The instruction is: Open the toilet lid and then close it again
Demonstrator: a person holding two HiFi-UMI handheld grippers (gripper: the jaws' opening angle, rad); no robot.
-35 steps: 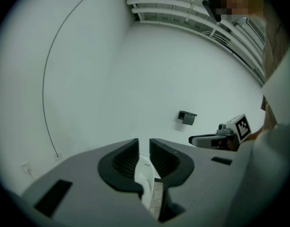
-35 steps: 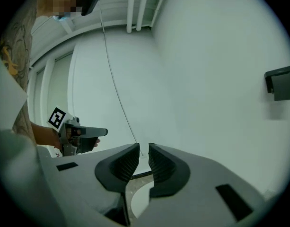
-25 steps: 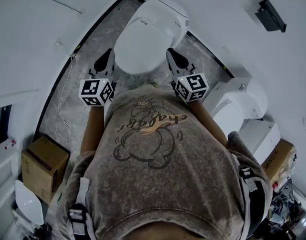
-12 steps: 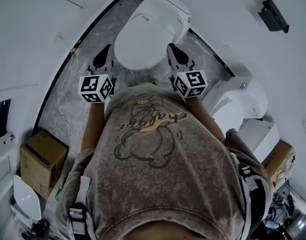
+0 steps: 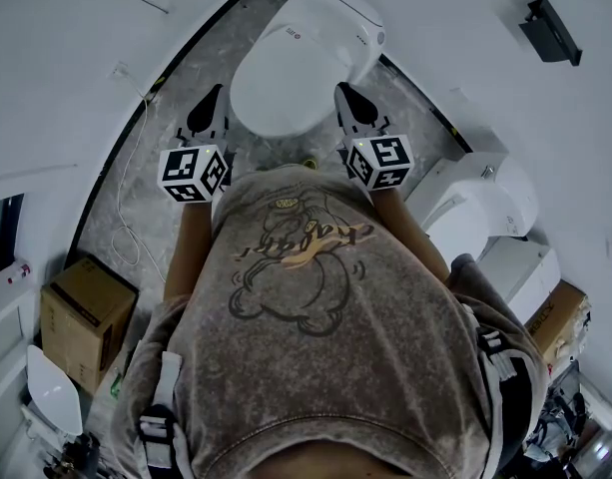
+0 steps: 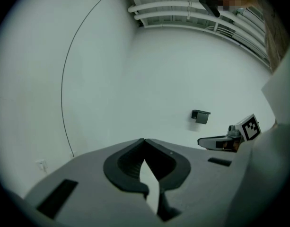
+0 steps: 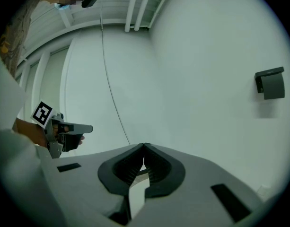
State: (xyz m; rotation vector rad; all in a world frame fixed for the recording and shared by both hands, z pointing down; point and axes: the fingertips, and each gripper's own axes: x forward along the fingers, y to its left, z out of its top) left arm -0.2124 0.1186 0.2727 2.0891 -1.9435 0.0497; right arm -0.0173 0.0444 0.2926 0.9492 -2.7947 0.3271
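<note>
I see the white oval toilet lid (image 5: 286,78) lying shut on its bowl, straight ahead of me on the grey marbled floor (image 5: 176,78). My left gripper (image 5: 210,103) sits just beside the lid's left edge and my right gripper (image 5: 345,98) just beside its right edge. From above I can't tell whether either touches the rim. Both pairs of jaws are pressed together at the tips with nothing between them, each facing a bare white wall (image 6: 159,79). A brown cardboard box (image 5: 86,317) stands well off to my left.
</note>
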